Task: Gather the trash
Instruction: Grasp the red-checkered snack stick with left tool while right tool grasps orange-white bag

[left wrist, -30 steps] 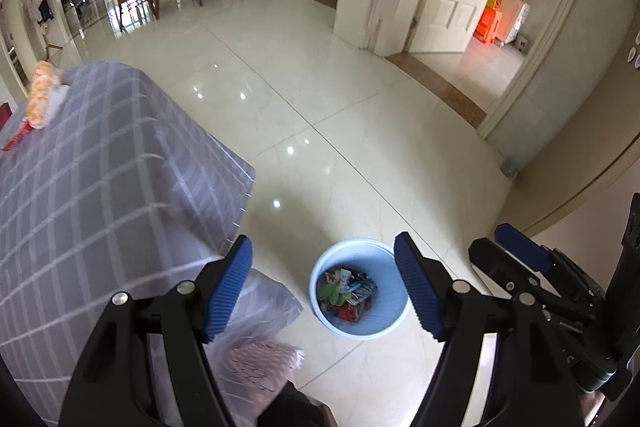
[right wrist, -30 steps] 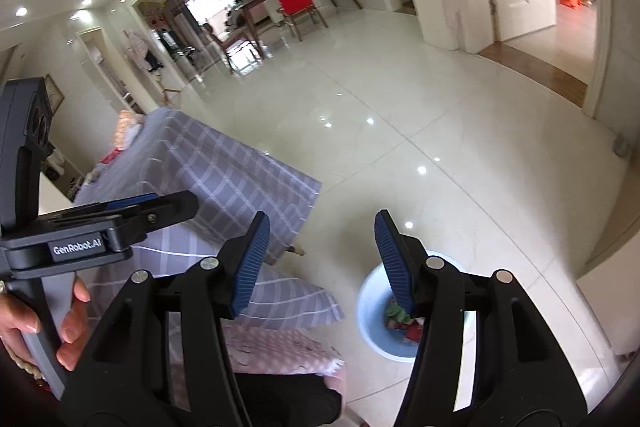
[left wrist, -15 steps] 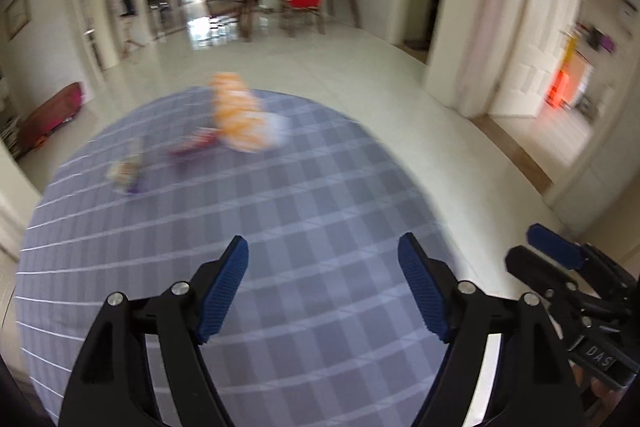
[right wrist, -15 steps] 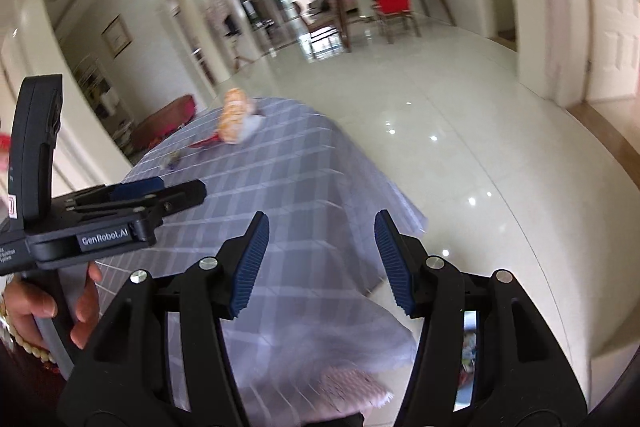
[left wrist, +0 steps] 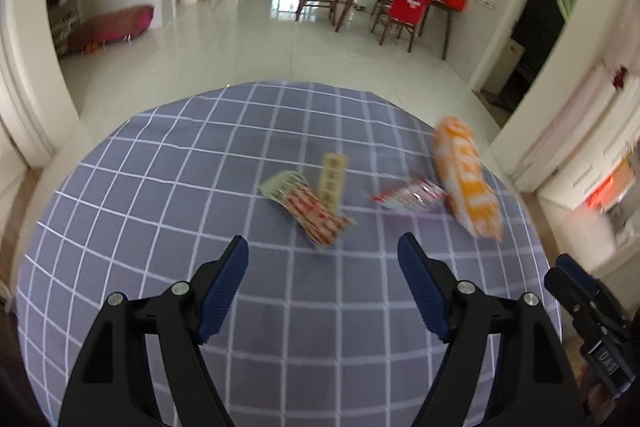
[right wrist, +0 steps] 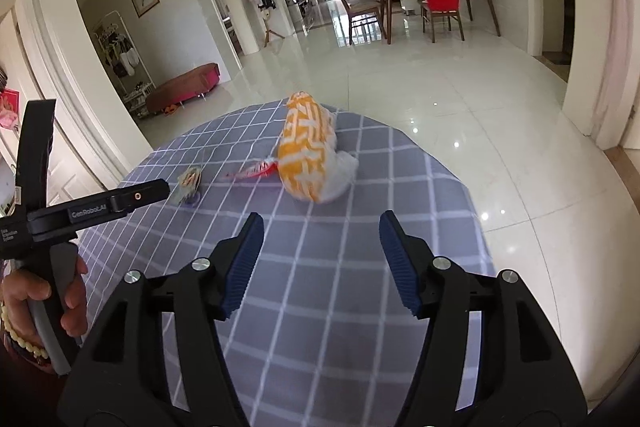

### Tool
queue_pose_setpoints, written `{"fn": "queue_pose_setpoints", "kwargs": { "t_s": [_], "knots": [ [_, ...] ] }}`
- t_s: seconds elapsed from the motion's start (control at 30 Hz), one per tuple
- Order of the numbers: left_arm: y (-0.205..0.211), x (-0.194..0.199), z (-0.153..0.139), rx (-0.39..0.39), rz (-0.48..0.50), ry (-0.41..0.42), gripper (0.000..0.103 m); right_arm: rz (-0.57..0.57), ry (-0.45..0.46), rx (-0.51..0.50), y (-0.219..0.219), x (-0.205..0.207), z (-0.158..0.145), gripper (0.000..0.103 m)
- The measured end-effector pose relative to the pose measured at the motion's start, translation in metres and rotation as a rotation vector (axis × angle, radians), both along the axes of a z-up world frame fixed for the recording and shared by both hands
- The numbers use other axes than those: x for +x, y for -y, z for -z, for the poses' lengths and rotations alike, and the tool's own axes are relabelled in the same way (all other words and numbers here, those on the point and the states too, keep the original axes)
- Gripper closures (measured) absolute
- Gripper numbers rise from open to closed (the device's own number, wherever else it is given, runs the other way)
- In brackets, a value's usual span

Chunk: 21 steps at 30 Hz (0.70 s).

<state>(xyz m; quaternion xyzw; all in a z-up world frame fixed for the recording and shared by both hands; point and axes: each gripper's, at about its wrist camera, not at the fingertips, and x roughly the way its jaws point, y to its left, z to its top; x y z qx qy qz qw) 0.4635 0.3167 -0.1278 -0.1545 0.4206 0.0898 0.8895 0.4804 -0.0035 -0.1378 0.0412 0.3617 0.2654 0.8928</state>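
Left wrist | wrappers (left wrist: 316,203) blurred | orange bag (left wrist: 466,179) smeared, print unreadable

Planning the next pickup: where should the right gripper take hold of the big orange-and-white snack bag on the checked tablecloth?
Likely across the near end of the orange-and-white snack bag, coming straight ahead with the open right gripper. The bag lies lengthwise away from it, puffy, so closing across its width should pinch it.
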Motion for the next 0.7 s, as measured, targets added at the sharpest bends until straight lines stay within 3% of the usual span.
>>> {"fn": "queue_pose_setpoints", "kwargs": {
  "t_s": [0.23,0.33,0.37,0.6,0.63,0.67,0.7],
  "knots": [
    [-0.016,0.031,0.022,-0.068,0.004,-0.025,0.047,-0.008,-0.004,-0.014,-0.028,0.037,0.004,0.04],
    [-0.021,0.04,0.032,-0.111,0.014,-0.033,0.063,-0.015,-0.011,-0.022,-0.039,0.051,0.006,0.04],
    [-0.022,0.043,0.035,-0.126,0.019,-0.034,0.074,-0.017,-0.015,-0.027,-0.043,0.056,0.008,0.04],
    [-0.024,0.04,0.033,-0.146,0.009,-0.017,0.08,-0.043,-0.062,-0.086,-0.061,0.072,0.022,0.04],
    [-0.024,0.038,0.031,-0.14,0.009,-0.01,0.08,-0.05,-0.072,-0.094,-0.063,0.073,0.024,0.043],
    [-0.024,0.036,0.028,-0.132,0.007,-0.004,0.08,-0.057,-0.083,-0.096,-0.064,0.073,0.026,0.062],
    [-0.025,0.033,0.026,-0.128,0.006,0.002,0.081,-0.067,-0.085,-0.105,-0.065,0.073,0.026,0.068]
  ]
}}
